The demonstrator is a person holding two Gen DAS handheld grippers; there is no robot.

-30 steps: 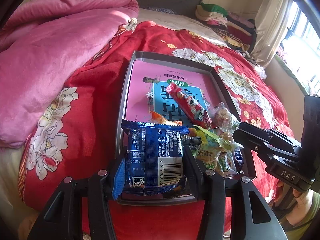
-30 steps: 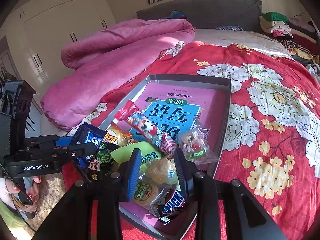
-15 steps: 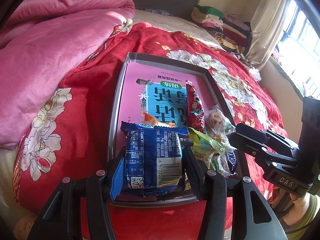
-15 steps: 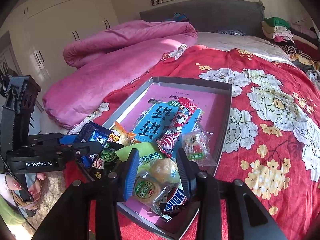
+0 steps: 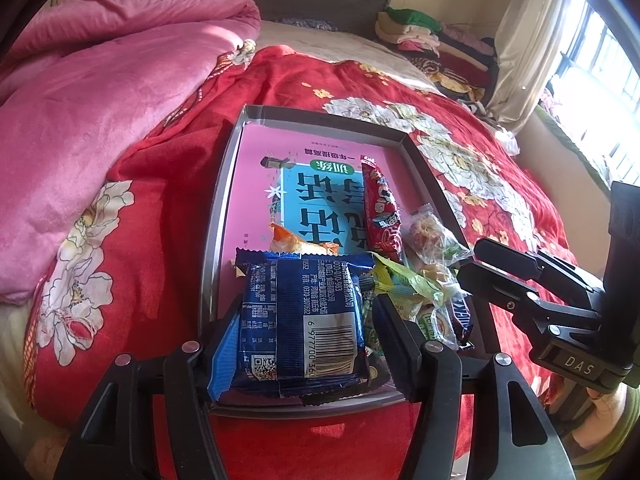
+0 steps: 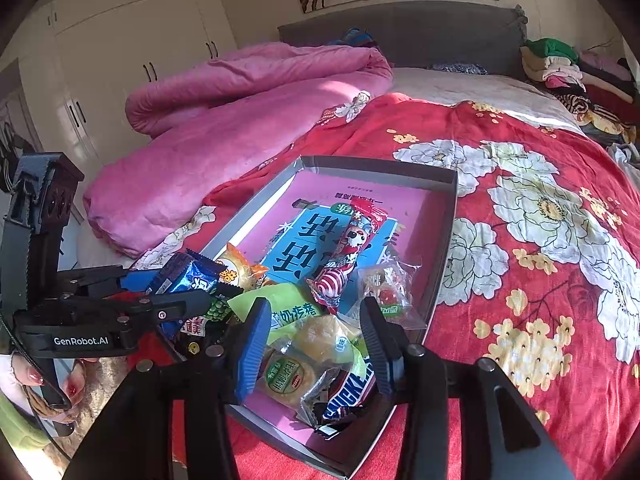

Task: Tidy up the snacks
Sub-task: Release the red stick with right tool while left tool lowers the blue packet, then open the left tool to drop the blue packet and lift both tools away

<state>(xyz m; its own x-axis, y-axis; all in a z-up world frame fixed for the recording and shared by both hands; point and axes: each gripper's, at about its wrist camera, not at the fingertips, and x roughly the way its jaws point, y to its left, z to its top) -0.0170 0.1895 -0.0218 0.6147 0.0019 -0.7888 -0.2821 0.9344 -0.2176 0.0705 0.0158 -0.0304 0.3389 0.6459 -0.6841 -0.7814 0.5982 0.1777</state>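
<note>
Looked nearly done — every snack in view sat inside the grey tray (image 5: 224,184) on the red floral bedspread (image 6: 540,240), none seen loose beside it. Crowded the tray's near end, though: blue packet (image 5: 300,320) at the near left corner, green packets (image 6: 292,312) and a chocolate bar (image 6: 352,392) at the near right, a long red packet (image 6: 348,256) and a clear-wrapped sweet (image 6: 384,288) toward the middle. Left the far end bare — only the book cover (image 5: 316,200) lining it. Left gripper (image 5: 304,320) straddled the blue packet, jaws opening, seemingly letting go. Right gripper (image 6: 312,344) stood over the green packets, jaws opening, gripping nothing. Still wanted, probably: spreading or sorting the pile.
</note>
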